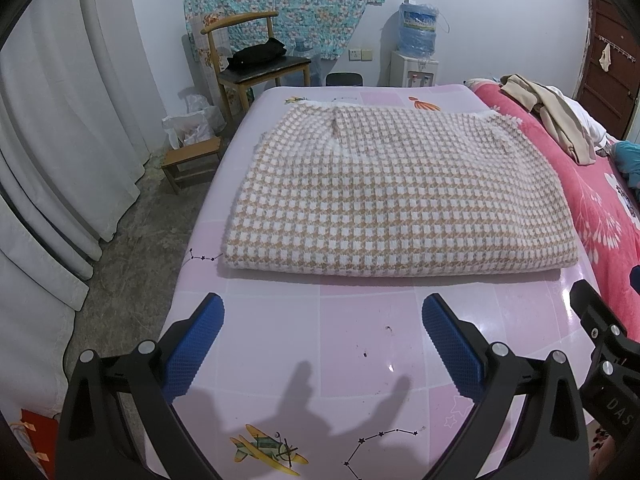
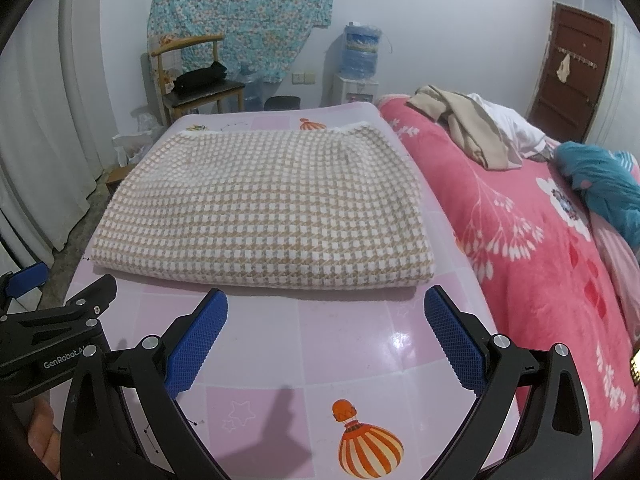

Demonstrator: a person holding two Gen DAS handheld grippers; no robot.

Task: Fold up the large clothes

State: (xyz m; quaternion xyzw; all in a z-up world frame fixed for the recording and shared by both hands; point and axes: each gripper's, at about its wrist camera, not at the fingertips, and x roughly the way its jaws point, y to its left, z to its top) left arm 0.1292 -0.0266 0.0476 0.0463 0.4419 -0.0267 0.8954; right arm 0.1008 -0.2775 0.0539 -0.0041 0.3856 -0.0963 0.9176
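A tan and white houndstooth garment [image 1: 380,192] [image 2: 268,208] lies folded into a thick rectangle on the pink tabletop [image 1: 352,328] [image 2: 320,340]. My left gripper [image 1: 322,304] hovers over the table just short of the garment's near edge, open, nothing between its blue pads. My right gripper [image 2: 326,300] stands the same way beside it, open and empty, close to the fold's near right part. Each view catches the other gripper's black frame at its side.
A pink flowered blanket [image 2: 520,240] covers the bed to the right, with beige clothes [image 2: 460,124] and a teal item [image 2: 604,184] on it. Beyond the table stand a wooden chair [image 1: 256,64], a small stool [image 1: 192,160] and a water dispenser [image 1: 416,48]. Curtains [image 1: 60,140] hang at left.
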